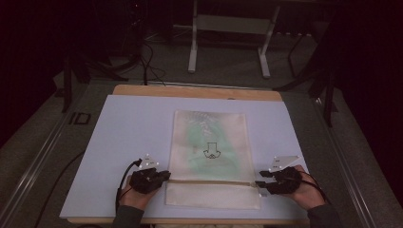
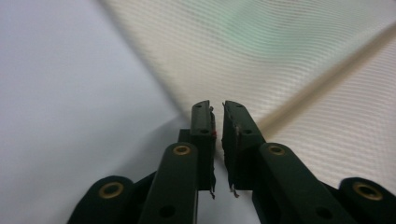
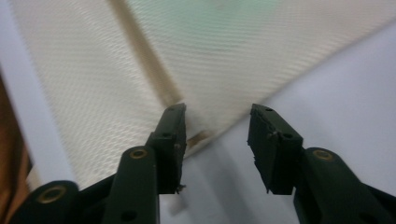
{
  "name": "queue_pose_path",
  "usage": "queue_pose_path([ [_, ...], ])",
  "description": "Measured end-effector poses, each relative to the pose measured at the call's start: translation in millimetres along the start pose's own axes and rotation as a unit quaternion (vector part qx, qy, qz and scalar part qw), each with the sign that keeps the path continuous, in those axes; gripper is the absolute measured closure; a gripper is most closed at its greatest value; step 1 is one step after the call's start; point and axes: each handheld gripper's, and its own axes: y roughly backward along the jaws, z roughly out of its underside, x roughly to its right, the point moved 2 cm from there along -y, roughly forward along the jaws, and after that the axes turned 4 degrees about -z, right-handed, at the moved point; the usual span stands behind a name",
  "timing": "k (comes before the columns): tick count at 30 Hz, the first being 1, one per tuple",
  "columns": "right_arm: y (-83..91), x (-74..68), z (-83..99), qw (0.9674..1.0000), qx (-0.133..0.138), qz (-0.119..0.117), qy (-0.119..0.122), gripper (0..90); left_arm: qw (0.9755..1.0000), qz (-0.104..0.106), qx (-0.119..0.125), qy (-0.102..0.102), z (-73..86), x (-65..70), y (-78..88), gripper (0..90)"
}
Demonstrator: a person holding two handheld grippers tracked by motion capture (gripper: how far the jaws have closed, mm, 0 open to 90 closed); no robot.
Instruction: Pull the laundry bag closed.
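A cream mesh bag (image 1: 209,142) lies flat on the pale mat (image 1: 133,123), with something green and a black mark showing through it. A tan zipper band (image 1: 209,181) crosses it near the front. My left gripper (image 1: 166,175) sits at the band's left end. In the left gripper view its jaws (image 2: 218,109) stand a narrow gap apart with nothing between them, and the bag's edge (image 2: 280,56) lies just ahead. My right gripper (image 1: 259,184) is at the band's right end. In the right gripper view it (image 3: 217,114) is open wide over the bag's edge (image 3: 93,84).
The mat covers a wooden table whose far edge (image 1: 190,91) shows behind it. Beyond stand a white frame's legs (image 1: 192,47) and loose cables (image 1: 147,66) on a dark floor. Bare mat lies left and right of the bag.
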Motion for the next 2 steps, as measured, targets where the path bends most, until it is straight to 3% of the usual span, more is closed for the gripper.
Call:
queue_pose_path([
  [2,1.2,4.9,2.4,0.9997,0.015,0.013,-0.016,50.9,0.9995,-0.031,0.003,0.001,1.3,-7.2,3.4,78.4],
])
